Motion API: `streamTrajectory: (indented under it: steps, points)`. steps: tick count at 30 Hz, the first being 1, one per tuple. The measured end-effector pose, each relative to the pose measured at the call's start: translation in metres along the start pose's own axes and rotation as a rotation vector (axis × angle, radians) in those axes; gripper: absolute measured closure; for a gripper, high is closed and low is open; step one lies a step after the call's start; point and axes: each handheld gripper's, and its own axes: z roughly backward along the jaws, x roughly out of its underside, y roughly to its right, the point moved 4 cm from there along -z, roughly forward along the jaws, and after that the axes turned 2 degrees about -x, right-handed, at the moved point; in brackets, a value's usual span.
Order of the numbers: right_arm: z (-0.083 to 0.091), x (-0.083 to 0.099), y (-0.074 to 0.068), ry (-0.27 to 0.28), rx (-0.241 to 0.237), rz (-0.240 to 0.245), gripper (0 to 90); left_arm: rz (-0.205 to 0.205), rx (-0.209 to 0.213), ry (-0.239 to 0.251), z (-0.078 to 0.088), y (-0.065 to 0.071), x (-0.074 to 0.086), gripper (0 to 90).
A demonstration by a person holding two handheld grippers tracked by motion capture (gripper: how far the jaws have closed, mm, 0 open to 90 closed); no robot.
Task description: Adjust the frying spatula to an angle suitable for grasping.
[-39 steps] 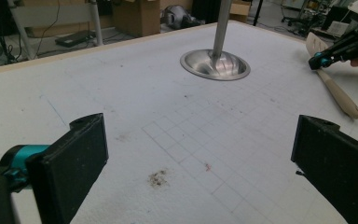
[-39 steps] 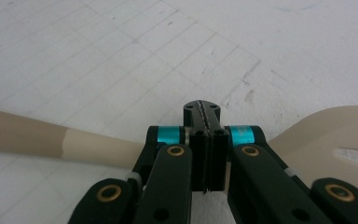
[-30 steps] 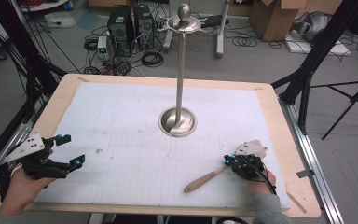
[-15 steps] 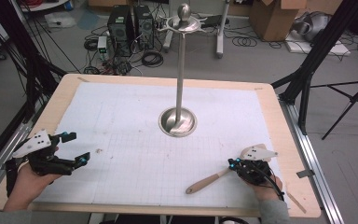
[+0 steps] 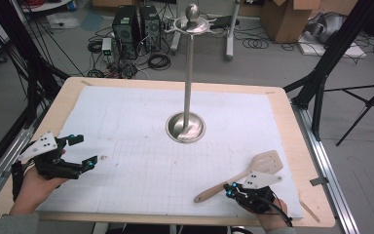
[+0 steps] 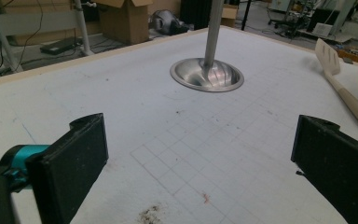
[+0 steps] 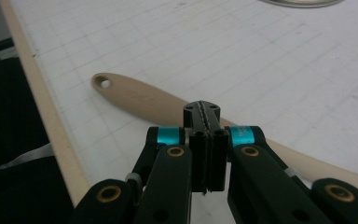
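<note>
A wooden slotted spatula lies flat on the white gridded mat near the front right, handle toward the front edge. My right gripper sits just on the near side of its handle, jaws shut together with nothing between them. In the right gripper view the spatula's handle passes under and beyond the shut tips of the right gripper. My left gripper hovers at the front left, open and empty. From the left gripper view, the left gripper looks across the mat at the spatula.
A tall metal stand with a round dished base rises from the middle of the mat, and its base is ahead of the left jaws. The wooden table rim borders the mat. Cardboard boxes, computer towers and cables lie on the floor beyond.
The right gripper has drawn back toward the table's near edge, uncovering the spatula's slotted head. The spatula stayed where it lay. The left gripper has barely shifted.
</note>
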Motion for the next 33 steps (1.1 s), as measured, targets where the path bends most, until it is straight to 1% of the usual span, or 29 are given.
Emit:
streamTrajectory:
  steps: [3,5,6,7,9,13,18,22,27,30,33]
  points:
    - [-0.003,-0.001,-0.007,-0.008,-0.023,0.024,90.0,0.004,0.001,-0.001,-0.001,0.000,0.000,4.1]
    - [-0.006,0.000,-0.011,-0.018,-0.042,0.027,90.0,0.003,0.001,-0.003,-0.001,-0.001,0.001,4.1]
    - [-0.007,0.001,-0.012,-0.025,-0.042,0.029,90.0,0.004,0.001,-0.004,-0.001,0.000,0.001,4.1]
    - [-0.008,0.002,-0.013,-0.036,-0.046,0.038,90.0,0.003,0.001,-0.004,-0.001,0.000,0.001,4.1]
    - [-0.012,0.004,-0.016,-0.057,-0.057,0.032,90.0,0.003,0.001,-0.006,-0.001,0.000,0.001,4.1]
    - [-0.021,0.007,-0.019,-0.100,-0.065,0.048,90.0,0.004,-0.001,-0.008,0.000,-0.001,0.002,4.1]
    - [-0.025,0.006,-0.019,-0.097,-0.057,0.045,90.0,0.007,-0.006,-0.007,0.002,-0.001,0.003,4.1]
    - [-0.028,0.004,-0.020,-0.100,-0.042,0.032,90.0,0.004,-0.008,-0.007,0.002,-0.001,0.002,4.1]
    - [-0.031,0.001,-0.018,-0.073,-0.018,0.037,90.0,0.005,-0.012,-0.005,0.003,0.000,0.002,4.1]
    - [-0.032,-0.003,-0.017,-0.061,-0.018,0.034,90.0,0.005,-0.012,-0.013,0.003,-0.001,0.003,4.1]
    - [-0.034,-0.007,-0.016,-0.057,-0.010,0.052,90.0,0.007,-0.016,-0.016,0.004,-0.001,0.004,4.1]
